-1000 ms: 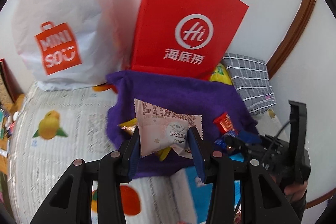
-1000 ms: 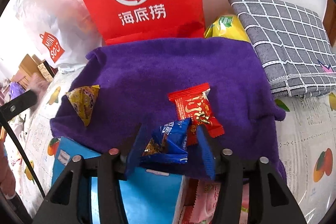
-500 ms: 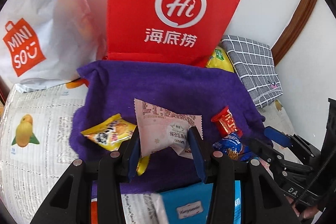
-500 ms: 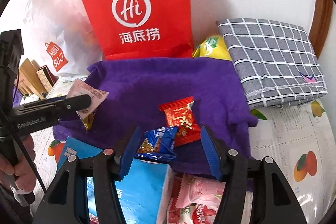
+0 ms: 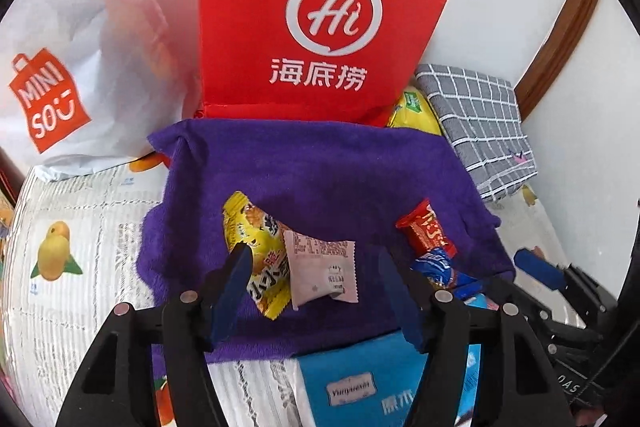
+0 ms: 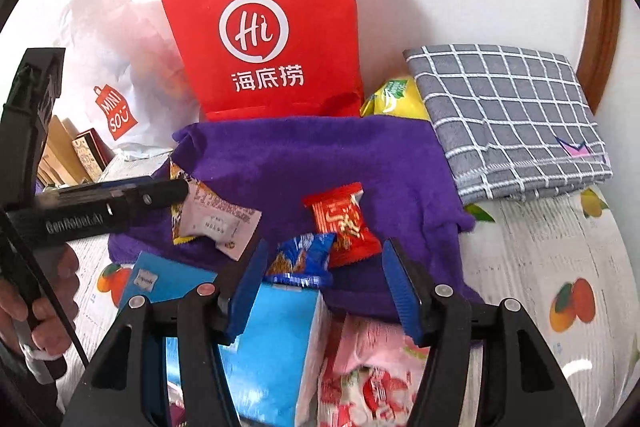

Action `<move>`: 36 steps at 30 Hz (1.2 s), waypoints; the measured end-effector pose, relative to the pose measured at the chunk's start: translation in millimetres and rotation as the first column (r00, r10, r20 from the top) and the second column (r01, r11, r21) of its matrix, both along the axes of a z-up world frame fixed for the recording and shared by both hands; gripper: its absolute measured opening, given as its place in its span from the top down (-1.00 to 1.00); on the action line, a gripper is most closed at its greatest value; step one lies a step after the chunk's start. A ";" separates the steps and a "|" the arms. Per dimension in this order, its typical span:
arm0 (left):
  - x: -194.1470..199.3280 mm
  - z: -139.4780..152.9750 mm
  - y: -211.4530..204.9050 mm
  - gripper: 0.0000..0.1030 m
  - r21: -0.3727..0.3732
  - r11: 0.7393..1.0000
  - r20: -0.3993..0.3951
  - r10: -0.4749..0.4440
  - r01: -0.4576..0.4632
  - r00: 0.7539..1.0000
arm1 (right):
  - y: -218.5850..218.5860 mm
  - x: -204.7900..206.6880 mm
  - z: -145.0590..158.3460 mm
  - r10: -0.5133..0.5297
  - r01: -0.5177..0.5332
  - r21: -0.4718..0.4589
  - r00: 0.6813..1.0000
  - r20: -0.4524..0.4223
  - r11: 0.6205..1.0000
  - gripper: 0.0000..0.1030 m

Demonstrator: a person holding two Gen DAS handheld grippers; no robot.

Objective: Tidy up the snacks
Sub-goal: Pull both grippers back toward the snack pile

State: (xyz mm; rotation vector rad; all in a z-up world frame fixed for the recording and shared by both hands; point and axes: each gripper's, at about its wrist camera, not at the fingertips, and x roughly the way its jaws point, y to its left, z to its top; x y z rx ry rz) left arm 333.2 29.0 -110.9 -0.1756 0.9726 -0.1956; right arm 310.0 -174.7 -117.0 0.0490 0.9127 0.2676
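**Snacks laid out on the purple towel**

We see the pink packet (image 5: 322, 273) lying on the purple towel (image 5: 320, 171) near its front edge, overlapping a yellow packet (image 5: 256, 251). Our left tool (image 5: 314, 291) has just been opening; its pads stand clear of the packet. Our right tool (image 6: 322, 285) is open over the blue packet (image 6: 302, 255), beside the red packet (image 6: 340, 221). Only the right view shows a pink-and-red bag (image 6: 372, 375) below the towel's front edge.

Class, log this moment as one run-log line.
left gripper: just opened, pink packet loose on purple towel | right gripper: open, blue packet free
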 end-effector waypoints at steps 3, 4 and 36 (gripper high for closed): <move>-10.6 8.8 4.2 -0.30 -0.026 1.000 0.015 -0.006 0.007 1.000 | -4.9 -19.5 8.0 -0.013 0.013 -0.033 1.000 0.011 0.999 -0.16; -15.4 12.0 5.3 -0.30 -0.034 0.999 0.018 -0.011 0.012 1.000 | -6.2 -24.3 10.2 -0.015 0.015 -0.038 1.000 0.014 0.999 -0.16; -167.3 8.0 84.1 -0.43 0.036 0.998 0.078 0.048 -0.051 0.996 | -0.7 -132.4 -18.5 -0.064 0.056 -0.071 0.992 -0.107 0.996 -0.32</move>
